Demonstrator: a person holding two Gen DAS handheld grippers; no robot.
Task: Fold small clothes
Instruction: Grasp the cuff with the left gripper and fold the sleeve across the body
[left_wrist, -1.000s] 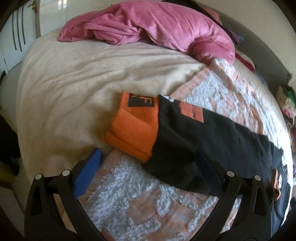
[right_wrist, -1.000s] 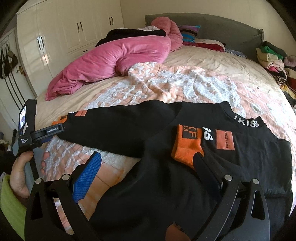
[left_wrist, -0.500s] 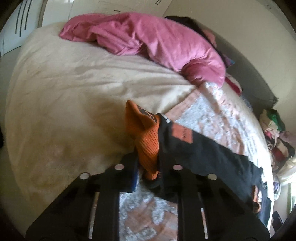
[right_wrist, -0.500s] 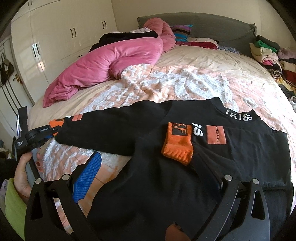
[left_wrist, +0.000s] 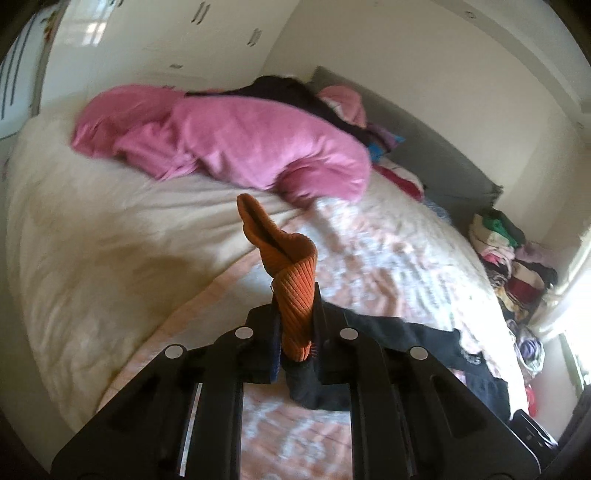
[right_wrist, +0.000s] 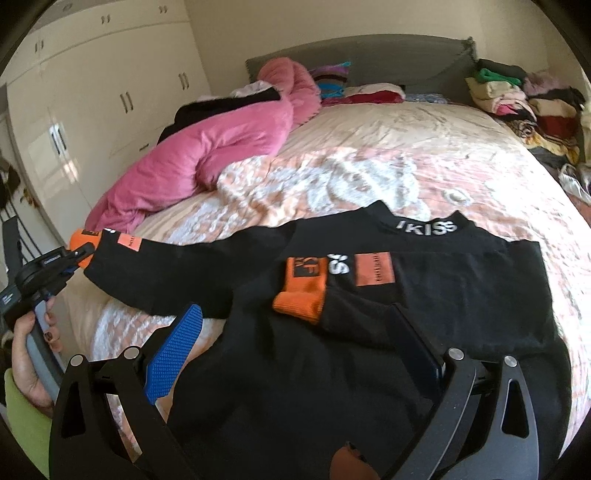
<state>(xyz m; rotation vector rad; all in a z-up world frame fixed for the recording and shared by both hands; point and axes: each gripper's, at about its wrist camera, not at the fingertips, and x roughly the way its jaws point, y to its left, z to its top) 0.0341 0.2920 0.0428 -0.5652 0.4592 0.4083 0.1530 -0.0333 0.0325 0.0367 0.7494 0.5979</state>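
While I run the rig remotely, I log these items. Item one: left gripper (left_wrist: 295, 328), jaws clenched on the orange cuff (left_wrist: 291, 280) of the black sweater (right_wrist: 369, 332); cuff stands up between the pads, sleeve trailing below, near the bed's (right_wrist: 424, 129) left edge. Item two: right gripper (right_wrist: 295, 343), jaws spread wide and grasping nothing, poised over the sweater's body by the bed's near edge; second orange cuff (right_wrist: 301, 291) lies folded on the chest just beyond its fingertips. Item three: pink duvet (right_wrist: 221, 147), bunched along the far left edge.
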